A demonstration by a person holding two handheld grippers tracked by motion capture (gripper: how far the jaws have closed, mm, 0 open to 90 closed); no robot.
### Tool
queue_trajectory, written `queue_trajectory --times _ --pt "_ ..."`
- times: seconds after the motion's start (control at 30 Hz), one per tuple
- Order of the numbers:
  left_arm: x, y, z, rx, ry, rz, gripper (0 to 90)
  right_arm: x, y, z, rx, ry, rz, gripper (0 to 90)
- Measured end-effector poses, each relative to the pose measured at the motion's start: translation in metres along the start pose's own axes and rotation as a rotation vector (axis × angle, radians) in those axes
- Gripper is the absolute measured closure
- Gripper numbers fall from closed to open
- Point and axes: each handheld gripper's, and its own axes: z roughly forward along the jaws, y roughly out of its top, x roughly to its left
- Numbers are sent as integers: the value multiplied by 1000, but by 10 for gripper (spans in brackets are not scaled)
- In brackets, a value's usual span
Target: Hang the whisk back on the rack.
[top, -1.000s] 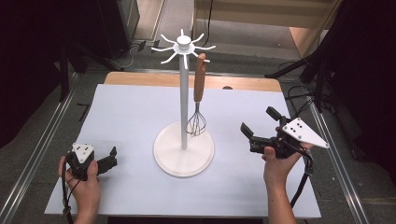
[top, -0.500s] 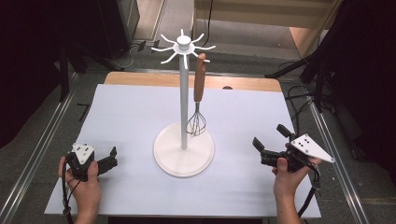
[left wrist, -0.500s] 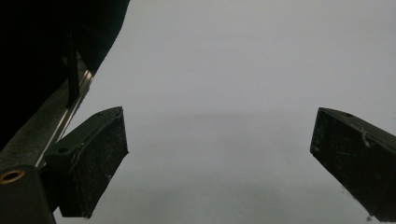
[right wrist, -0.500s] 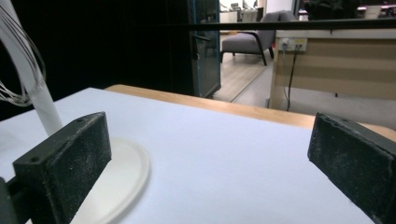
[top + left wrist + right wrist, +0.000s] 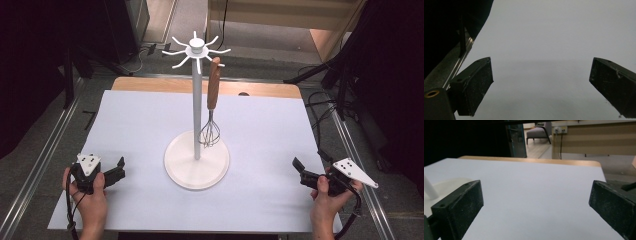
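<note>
Both claws gape empty, whisk [image 5: 211, 125] hanging on white stand [image 5: 196, 160]

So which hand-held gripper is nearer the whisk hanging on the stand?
Left, though only slightly. The left hand-held gripper rests at the table's near-left, beyond the stand from the whisk; the right hand-held gripper sits at the near-right edge.

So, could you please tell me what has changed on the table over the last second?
The right gripper has drawn back toward the person and down, from raised beside the stand to low near the table's right front corner; it is open and empty. The left gripper, also open, stayed at the left front. The whisk still hangs from the white stand, which has not moved.
</note>
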Motion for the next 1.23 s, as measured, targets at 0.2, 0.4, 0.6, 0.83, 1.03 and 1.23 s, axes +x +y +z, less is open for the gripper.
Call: queue_trajectory --times 0.2,0.4,0.6,0.83,1.03,1.23 --pt "3 -1 -4 -28 -2 -26 54 -22 -19 -4 53 -29 51 0" --pt "2 -1 -3 -26 16 -22 53 -28 -29 -5 63 -36 87 0" --pt "0 0 -2 -16 31 -9 33 -21 -31 -1 81 -90 27 0" --pt "-2 0 -3 -34 68 -6 8 -20 -34 1 85 -100 26 0" --pt "-8 -1 -3 -44 100 44 9 -21 -34 1 78 -114 41 0" --pt "-10 1 0 -9 80 75 38 -20 -33 -3 46 -125 54 0"
